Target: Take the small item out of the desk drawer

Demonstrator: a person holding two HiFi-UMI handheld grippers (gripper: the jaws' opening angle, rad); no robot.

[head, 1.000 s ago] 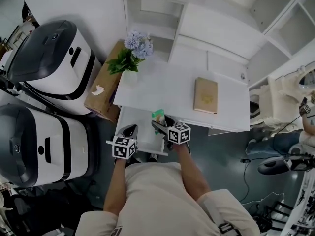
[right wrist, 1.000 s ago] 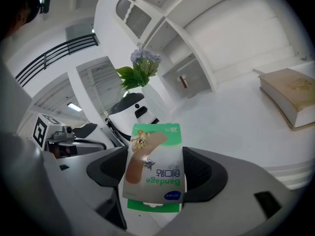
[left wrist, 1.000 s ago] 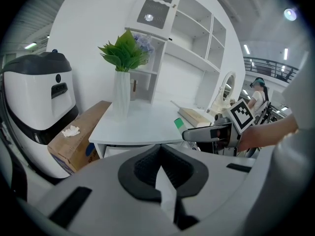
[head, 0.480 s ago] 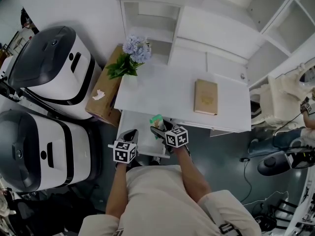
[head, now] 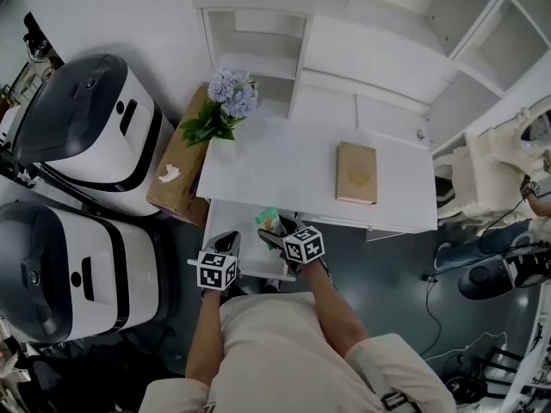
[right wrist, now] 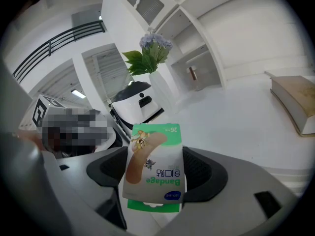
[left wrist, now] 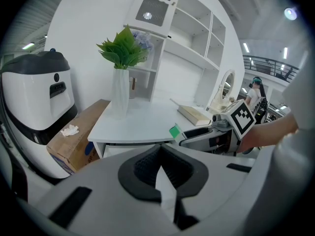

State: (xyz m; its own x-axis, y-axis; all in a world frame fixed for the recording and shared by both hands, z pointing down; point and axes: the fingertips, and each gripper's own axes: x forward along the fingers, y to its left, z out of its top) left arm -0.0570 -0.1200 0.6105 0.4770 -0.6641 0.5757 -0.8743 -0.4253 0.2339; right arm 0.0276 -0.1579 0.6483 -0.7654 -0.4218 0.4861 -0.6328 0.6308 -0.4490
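Bandage pack [right wrist: 155,168] is pinched in the right gripper [right wrist: 155,175], both pads pressed on its flat faces, the pack sticking up past the jaws with print upside down (green and white, cartoon plaster on front). In the head view the pack [head: 269,220] sits over the open drawer [head: 232,218], right at the desk's front edge. The left gripper view shows its green corner [left wrist: 175,131] about level with the desktop edge, so it is up out of the drawer, not lying in it.

Right gripper [head: 275,233] reaches in from the drawer's right side. Left gripper [head: 225,241] is at the drawer's left side. Its jaws [left wrist: 160,168] are pressed together on a thin white edge, which looks like part of the drawer.

Desk [head: 293,166] is white. A tan book [head: 356,172] lies flat toward its right. A vase of flowers [head: 219,114] stands at the back left corner. A cardboard box [head: 176,175] sits beside the desk on the left, crumpled tissue on top. Two white and dark machines [head: 82,119] are further left. White shelves [head: 250,33] stand behind the desk.
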